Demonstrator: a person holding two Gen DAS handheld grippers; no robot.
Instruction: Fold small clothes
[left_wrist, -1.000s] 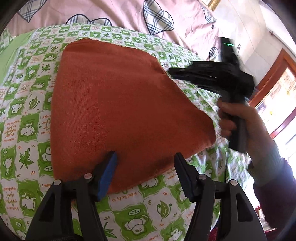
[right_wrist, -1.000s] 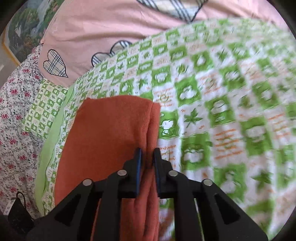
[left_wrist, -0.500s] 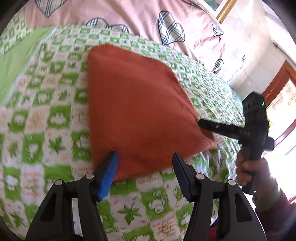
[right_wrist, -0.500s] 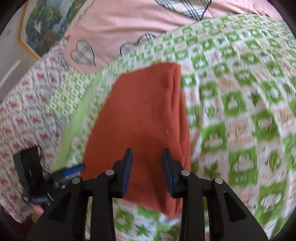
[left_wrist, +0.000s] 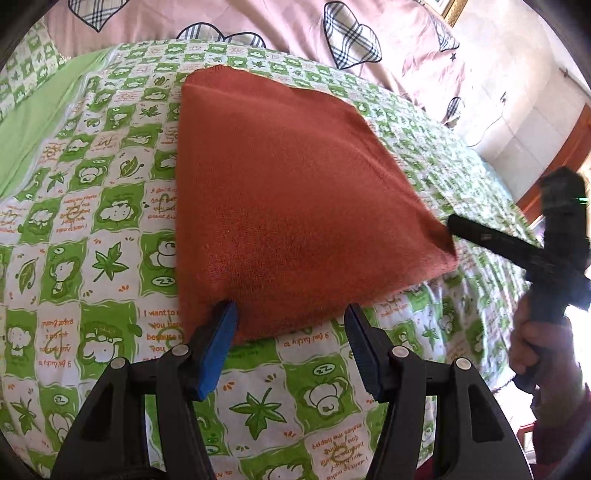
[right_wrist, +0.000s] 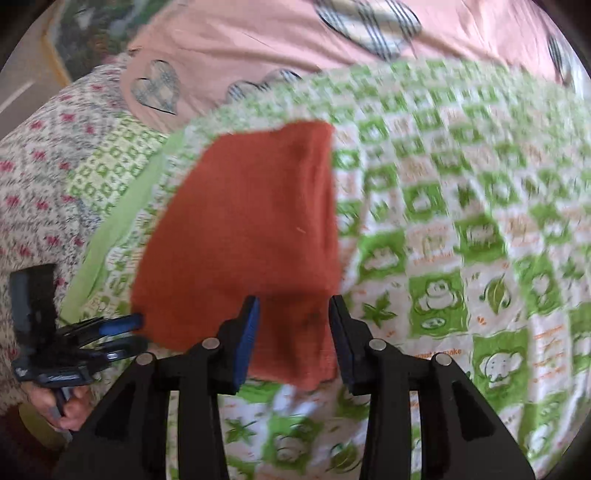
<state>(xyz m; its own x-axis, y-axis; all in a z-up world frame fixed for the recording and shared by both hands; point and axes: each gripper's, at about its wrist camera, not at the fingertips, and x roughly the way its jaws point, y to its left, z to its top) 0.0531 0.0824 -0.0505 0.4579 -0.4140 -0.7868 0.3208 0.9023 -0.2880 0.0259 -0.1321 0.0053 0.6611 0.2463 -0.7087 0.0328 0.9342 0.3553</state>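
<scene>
one orange cloth (left_wrist: 295, 199), two open grippers

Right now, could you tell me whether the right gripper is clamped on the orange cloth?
No, the right gripper stands open, its jaws apart on either side of the orange cloth's near corner.

**A bedroom in a home**

The work surface is a bed, spread with a green-and-white checked bedsheet (left_wrist: 110, 221) printed with cartoon animals and leaves. At twelve o'clock in the left wrist view lies a pink quilt (left_wrist: 258, 22) with plaid hearts. Toward two o'clock stands a pale wall (left_wrist: 517, 103) with a cable hanging down it, and at three o'clock a wooden door frame (left_wrist: 576, 144). In the right wrist view, a floral cover (right_wrist: 37, 184) lies at nine o'clock and a framed picture (right_wrist: 70, 48) hangs at eleven.
</scene>
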